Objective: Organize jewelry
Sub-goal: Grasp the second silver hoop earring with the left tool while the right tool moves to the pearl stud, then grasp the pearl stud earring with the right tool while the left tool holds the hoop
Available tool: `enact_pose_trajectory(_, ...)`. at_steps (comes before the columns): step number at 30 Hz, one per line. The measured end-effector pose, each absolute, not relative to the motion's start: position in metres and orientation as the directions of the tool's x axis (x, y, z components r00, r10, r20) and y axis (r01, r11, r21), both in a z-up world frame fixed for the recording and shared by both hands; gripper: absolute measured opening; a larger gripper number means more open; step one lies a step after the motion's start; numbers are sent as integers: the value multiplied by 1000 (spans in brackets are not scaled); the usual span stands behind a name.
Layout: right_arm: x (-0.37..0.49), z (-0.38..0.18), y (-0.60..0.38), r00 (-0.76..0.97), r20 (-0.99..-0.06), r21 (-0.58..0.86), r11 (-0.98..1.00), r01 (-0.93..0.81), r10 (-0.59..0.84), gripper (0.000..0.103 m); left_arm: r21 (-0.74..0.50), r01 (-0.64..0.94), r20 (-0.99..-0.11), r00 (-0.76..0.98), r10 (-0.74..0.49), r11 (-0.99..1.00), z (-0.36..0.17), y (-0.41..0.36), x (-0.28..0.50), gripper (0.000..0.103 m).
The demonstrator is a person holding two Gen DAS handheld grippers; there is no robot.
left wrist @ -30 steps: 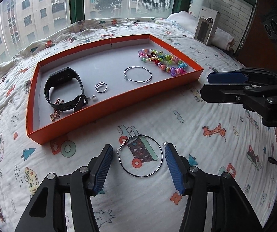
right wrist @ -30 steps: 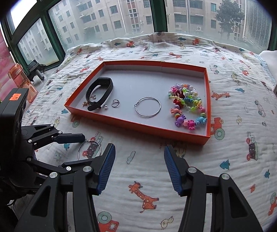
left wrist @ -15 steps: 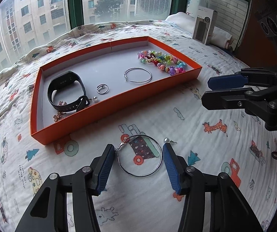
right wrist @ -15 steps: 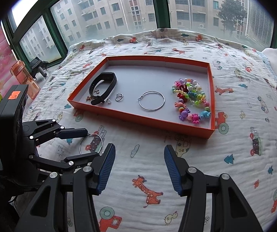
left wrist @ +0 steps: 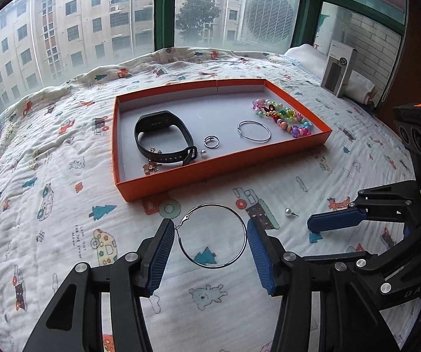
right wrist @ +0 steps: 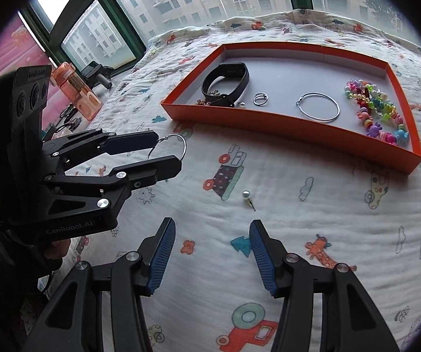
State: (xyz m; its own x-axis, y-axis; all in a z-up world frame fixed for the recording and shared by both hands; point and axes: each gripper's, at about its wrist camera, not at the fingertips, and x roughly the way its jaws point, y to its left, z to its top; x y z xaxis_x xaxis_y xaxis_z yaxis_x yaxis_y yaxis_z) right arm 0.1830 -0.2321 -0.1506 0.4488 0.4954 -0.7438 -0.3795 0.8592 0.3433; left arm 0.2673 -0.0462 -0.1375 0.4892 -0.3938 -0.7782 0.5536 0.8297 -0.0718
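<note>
While the left tongs (left wrist: 210, 243) now carry the big hoop earring (left wrist: 210, 236) clamped between their pads, clear of the bed (left wrist: 63, 234) it lay on a sec ago, the right tongs (right wrist: 212, 252) have dropped toward the pearl stud (right wrist: 245, 196), pads apart w/ nothing between. The stud lies on the quilt just ahead of them. Orange tray (left wrist: 210, 170) already holds watch band (left wrist: 163, 140), small ring (left wrist: 211, 141), matching hoop (left wrist: 254, 131) & bead bracelet (left wrist: 284, 117). So probably 2 pieces left: hoop goes to the tray next, stud needs a pinch first.
</note>
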Motion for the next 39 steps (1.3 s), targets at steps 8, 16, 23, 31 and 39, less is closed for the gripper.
enact_pose_trajectory(8, 193, -149, -227, 455, -751, 328, 868, -372, 479, 58, -104, 525, -765, 501, -405, 845, -137, -28, 274, 55)
enact_pose_trajectory(16, 199, -148, -227, 499, -770, 241, 905, -350, 398, 58, -115, 522, -762, 499, -412, 845, -139, -29, 276, 55)
enact_pose_trajectory(23, 198, -149, -235, 518, -783, 227, 934, -276, 344, 57, -117, 516, -759, 504, -412, 849, -138, -29, 276, 55)
enact_pose_trajectory(31, 197, -148, -226, 553, -790, 200, 963, -178, 266, 42, -125, 511, -752, 510, -417, 851, -137, -26, 275, 55)
enact_pose_trajectory(39, 199, -149, -220, 575, -799, 153, 984, -91, 178, 29, -137, 510, -743, 514, -429, 849, -134, -19, 273, 55)
